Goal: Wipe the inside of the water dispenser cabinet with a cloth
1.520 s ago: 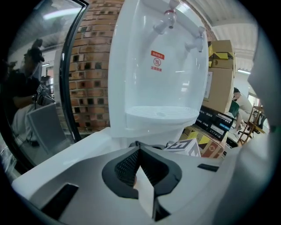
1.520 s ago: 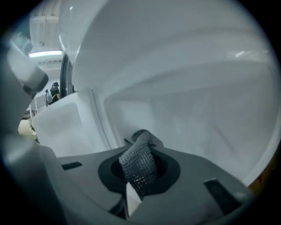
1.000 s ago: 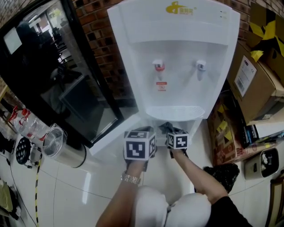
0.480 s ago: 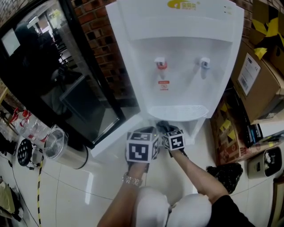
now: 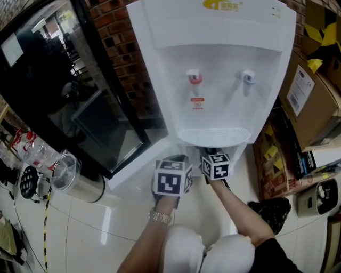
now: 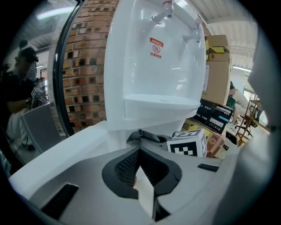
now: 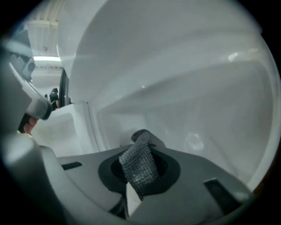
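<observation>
Bright, soft indoor light, fisheye-warped edges

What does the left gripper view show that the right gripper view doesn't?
Only the left gripper view: the brick wall, the taps, the warning label and the cardboard boxes. Only the right gripper view: the right gripper shut on a grey cloth, with the white cabinet wall ahead. Both: the white water dispenser.

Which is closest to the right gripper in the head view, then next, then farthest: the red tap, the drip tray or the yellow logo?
1. Drip tray, just above the right gripper and its cloth.
2. Red tap, higher up, to the left.
3. Yellow logo, at the very top.
</observation>
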Action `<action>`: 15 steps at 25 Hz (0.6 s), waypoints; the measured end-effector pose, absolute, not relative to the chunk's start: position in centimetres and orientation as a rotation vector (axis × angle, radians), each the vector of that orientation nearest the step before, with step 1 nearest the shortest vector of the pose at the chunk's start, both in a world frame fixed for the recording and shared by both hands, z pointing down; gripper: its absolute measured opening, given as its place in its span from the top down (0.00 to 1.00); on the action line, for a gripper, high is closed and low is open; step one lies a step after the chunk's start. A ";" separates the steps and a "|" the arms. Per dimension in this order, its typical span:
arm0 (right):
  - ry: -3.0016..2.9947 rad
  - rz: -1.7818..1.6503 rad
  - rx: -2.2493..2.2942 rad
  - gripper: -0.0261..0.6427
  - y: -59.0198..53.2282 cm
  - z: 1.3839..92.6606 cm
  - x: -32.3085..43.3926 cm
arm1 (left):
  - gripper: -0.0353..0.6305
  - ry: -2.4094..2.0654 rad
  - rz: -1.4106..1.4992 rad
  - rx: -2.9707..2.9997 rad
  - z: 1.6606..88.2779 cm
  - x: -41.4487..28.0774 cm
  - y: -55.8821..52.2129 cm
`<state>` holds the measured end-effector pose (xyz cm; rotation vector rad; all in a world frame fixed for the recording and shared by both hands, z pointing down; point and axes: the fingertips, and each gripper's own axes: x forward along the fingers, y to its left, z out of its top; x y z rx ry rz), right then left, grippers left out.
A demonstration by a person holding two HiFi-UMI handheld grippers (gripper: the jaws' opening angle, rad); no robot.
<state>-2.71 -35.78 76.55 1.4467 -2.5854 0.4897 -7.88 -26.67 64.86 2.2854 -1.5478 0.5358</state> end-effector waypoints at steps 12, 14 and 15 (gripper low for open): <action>-2.274 0.611 1.120 0.93 -32.0 87.5 -5.1 | 0.94 -1.553 0.524 2.310 63.7 -8.4 -25.6; -2.254 0.612 1.131 0.93 -32.2 87.2 -4.3 | 0.94 -1.552 0.517 2.313 63.5 -8.3 -25.5; -2.273 0.607 1.164 0.93 -32.7 86.2 -3.8 | 0.94 -1.551 0.515 2.313 63.4 -8.3 -25.4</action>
